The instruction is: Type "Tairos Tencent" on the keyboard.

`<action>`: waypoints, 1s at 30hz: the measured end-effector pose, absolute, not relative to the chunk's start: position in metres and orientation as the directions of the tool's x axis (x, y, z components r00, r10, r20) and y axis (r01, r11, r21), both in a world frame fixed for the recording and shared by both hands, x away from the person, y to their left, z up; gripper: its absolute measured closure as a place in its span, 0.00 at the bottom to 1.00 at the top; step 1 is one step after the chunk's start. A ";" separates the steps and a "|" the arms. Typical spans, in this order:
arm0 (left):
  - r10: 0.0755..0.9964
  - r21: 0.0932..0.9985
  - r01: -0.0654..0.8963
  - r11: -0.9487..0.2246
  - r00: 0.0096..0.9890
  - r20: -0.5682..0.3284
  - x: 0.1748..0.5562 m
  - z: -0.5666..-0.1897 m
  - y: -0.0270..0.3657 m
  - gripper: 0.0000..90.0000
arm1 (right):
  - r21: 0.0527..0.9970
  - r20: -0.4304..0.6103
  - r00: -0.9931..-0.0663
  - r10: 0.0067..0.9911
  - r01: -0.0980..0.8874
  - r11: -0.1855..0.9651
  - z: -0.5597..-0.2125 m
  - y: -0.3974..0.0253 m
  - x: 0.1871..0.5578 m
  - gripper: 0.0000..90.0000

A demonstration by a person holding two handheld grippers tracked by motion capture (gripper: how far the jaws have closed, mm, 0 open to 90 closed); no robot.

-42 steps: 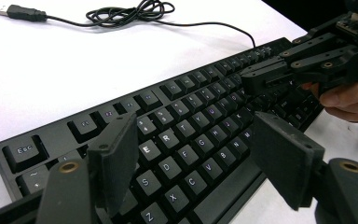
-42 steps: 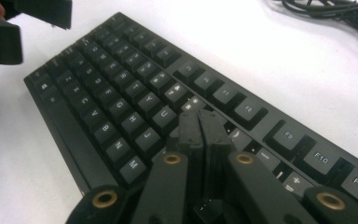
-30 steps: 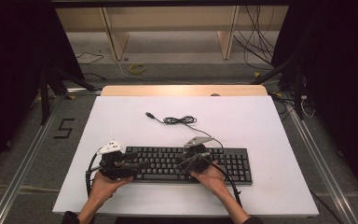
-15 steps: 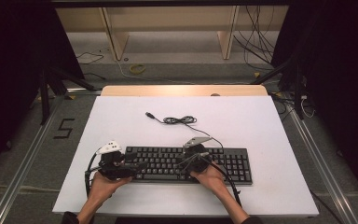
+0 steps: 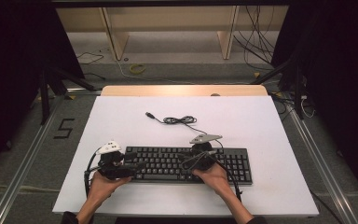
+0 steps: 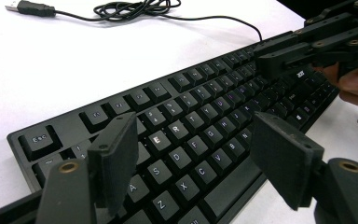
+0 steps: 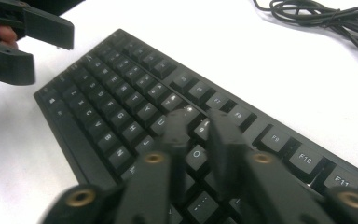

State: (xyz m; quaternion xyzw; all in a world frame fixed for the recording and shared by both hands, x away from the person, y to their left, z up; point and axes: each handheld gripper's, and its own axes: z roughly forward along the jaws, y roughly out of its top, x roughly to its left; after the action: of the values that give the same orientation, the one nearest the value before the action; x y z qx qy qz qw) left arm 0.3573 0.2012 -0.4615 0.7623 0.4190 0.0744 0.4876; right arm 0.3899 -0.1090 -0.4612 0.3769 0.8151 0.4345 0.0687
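Observation:
A black keyboard (image 5: 223, 161) lies along the front of the white table (image 5: 261, 121), and its cable (image 5: 179, 120) runs back in a loose coil to a USB plug (image 5: 149, 114). My left gripper (image 5: 137, 169) is open over the keyboard's left end. In the left gripper view its jaws (image 6: 193, 135) stand wide apart above the letter keys (image 6: 191, 84). My right gripper (image 5: 182, 161) hovers over the keyboard's middle. In the right gripper view its jaws (image 7: 198, 119) are pressed nearly together over the number and upper letter keys (image 7: 121, 84), with nothing held.
The coiled cable (image 6: 135, 8) and USB plug (image 6: 28, 7) lie on the bare table behind the keyboard. A wooden strip (image 5: 182, 90) edges the table's far side. Beyond it, loose cables (image 5: 256, 42) and a yellow ring (image 5: 137, 68) lie on the floor.

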 end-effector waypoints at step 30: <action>0.747 0.766 0.604 -0.221 0.610 -0.265 0.362 -0.462 0.209 0.69 | 0.801 0.237 -0.743 0.626 0.514 0.307 -0.449 -0.121 0.367 0.46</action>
State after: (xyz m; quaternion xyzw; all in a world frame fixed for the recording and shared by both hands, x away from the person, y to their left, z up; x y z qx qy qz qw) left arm 0.3622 0.2094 -0.4618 0.7773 0.4344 0.0797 0.4481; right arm 0.3672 -0.1215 -0.4490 0.3536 0.8063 0.4704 0.0594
